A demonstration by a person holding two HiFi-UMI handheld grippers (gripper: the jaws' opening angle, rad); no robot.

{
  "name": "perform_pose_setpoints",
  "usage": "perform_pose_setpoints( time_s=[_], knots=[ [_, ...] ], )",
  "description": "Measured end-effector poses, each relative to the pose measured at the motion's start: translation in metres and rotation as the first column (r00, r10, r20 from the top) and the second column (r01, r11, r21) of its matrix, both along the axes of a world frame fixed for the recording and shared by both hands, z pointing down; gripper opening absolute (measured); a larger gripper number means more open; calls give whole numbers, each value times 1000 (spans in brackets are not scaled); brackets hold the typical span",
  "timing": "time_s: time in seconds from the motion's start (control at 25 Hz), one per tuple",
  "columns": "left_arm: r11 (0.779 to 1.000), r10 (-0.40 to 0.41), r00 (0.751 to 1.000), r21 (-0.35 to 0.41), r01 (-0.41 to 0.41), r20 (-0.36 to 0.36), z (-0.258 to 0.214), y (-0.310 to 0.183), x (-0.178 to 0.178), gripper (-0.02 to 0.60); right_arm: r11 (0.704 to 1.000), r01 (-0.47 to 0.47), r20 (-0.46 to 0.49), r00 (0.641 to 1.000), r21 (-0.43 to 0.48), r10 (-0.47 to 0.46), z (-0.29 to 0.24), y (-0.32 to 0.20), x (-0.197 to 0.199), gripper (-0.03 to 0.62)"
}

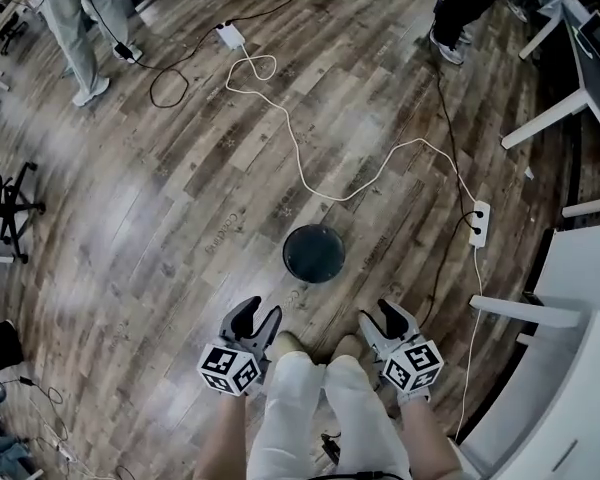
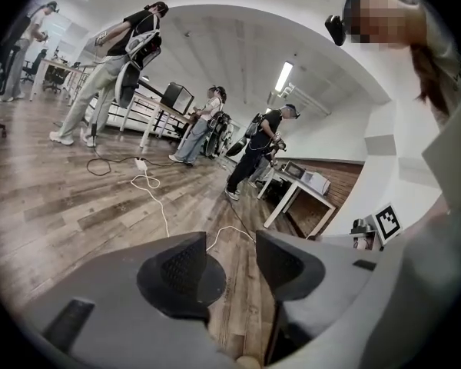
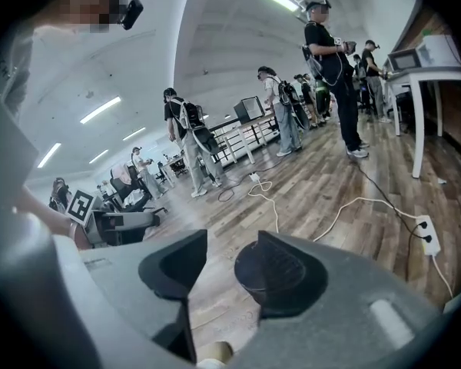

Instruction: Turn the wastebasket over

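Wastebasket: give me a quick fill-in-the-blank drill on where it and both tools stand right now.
1. The wastebasket stands on the ____ floor.
2. The left tool and the right tool both have their jaws ____, with nothing between them.
3. In the head view, the white cable runs to a power strip on the wastebasket's ____ side.
4. Seen from above, the wastebasket's outline is ____.

Missing words: wooden; open; right; round.

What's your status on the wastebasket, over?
Left claw open, empty. Right claw open, empty. Wastebasket on floor ahead, untouched. White cable lies beyond it, approach looks clear.
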State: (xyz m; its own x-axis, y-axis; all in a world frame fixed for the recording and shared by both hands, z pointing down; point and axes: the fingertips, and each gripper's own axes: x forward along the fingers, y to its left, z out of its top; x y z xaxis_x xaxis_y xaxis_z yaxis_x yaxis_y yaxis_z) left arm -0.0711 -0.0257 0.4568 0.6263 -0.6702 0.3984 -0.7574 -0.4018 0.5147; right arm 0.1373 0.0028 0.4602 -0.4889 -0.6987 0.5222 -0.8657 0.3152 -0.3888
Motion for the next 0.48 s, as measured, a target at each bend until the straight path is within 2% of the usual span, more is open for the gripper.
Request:
perform_pose_setpoints(
  time_s=[0.16, 0.32, 0.48],
  knots=[
    [998, -24, 999, -63, 23, -24, 53, -16, 13, 231, 999, -15, 5, 1000, -33, 16, 49, -19, 14, 201],
    [986, -61, 998, -157, 54, -34, 134, -38, 22, 299, 997, -34, 40, 999, -72, 37, 121, -42, 22, 207],
    [976, -93, 995, -200, 87, -24, 212, -64, 25, 334, 993, -30, 82, 996, -113, 39, 199, -69, 21, 221]
  ],
)
